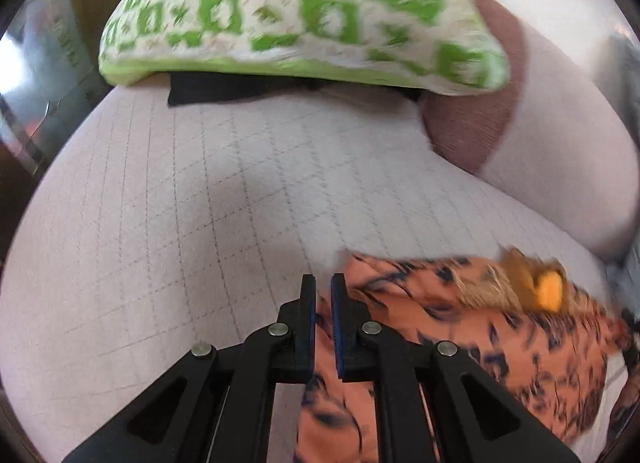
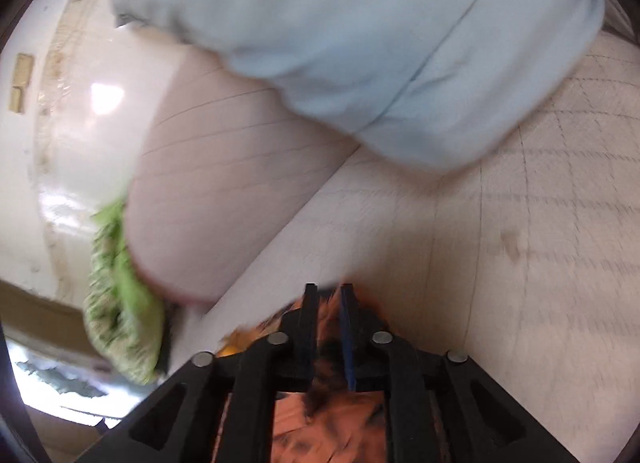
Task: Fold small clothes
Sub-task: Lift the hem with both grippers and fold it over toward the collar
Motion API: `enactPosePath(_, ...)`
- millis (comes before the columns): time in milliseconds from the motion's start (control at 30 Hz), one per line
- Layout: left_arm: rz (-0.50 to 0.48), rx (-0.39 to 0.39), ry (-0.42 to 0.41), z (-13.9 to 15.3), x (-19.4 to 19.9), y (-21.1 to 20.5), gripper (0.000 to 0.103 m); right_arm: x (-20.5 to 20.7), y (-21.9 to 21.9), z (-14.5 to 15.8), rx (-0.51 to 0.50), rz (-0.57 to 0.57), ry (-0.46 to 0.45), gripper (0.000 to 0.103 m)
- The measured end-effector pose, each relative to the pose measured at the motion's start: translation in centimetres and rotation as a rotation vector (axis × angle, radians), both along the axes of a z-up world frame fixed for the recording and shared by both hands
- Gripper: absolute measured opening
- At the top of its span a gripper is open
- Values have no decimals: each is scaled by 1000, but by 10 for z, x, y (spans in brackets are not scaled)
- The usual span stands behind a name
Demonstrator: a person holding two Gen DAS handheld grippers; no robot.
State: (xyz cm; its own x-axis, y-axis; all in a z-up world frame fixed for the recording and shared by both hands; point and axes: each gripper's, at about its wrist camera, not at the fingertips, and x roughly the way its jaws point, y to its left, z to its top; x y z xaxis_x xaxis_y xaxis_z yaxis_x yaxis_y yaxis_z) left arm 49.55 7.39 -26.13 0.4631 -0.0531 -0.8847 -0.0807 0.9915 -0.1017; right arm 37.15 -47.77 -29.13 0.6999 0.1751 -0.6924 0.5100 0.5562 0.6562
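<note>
On the quilted sofa seat (image 1: 168, 199) lies the orange black-patterned garment (image 1: 500, 335), at five o'clock in your left view. Your left tongs (image 1: 323, 283) stand nearly closed at its edge, pinching nothing visible. Your right tongs (image 2: 328, 289) stand slightly parted with the garment between the pads. At twelve o'clock, a green patterned cushion (image 1: 304, 15); right view, a pale blue cloth (image 2: 360, 43).
</note>
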Motion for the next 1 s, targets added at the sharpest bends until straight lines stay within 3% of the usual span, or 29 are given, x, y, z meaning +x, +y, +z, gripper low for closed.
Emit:
enactPosePath(100, 71, -122, -83, 6, -19, 23, 7, -4, -2, -3, -67, -20, -34, 34)
enactPosePath(167, 108, -105, -183, 25, -50, 29, 10, -20, 4, 9, -122, 5, -107, 42)
enactPosePath(200, 110, -68, -210, 32, -66, 26, 19, -30, 11, 19, -176, 17, -135, 49)
enactPosePath(267, 67, -1, -245, 42, -109, 9, 36, -50, 30, 42, -279, 44, -203, 49)
enactPosePath(333, 33, 15, -236, 38, -141, -9, 55, -63, 54, 60, -335, 127, -240, 49)
enactPosePath(467, -31, 56, -125, -1, -182, -52, 57, -58, 127, 56, -398, 374, -125, 49)
enactPosePath(533, -89, 60, -24, -27, -174, -67, 57, -46, 164, 37, -396, 463, -43, 49)
enactPosePath(600, -88, 92, -26, -36, -170, -66, 57, -26, 199, 14, -414, 535, 54, 47)
enactPosePath(667, -81, 107, -23, -39, -167, -62, 57, -2, 215, -2, -428, 539, 114, 47)
enactPosePath(733, -83, 71, -16, -37, -163, -55, 57, 35, 225, -14, -483, 512, 166, 48)
enactPosePath(833, -96, 58, -8, -36, -157, -47, 57, 92, 226, -9, -594, 436, 136, 48)
enactPosePath(933, -85, 16, 2, -32, -150, -32, 57, 118, 214, 8, -562, 318, 83, 48)
enactPosePath(1000, -66, 10, 1, -30, -140, -19, 57, 115, 222, 25, -556, 318, 21, 48)
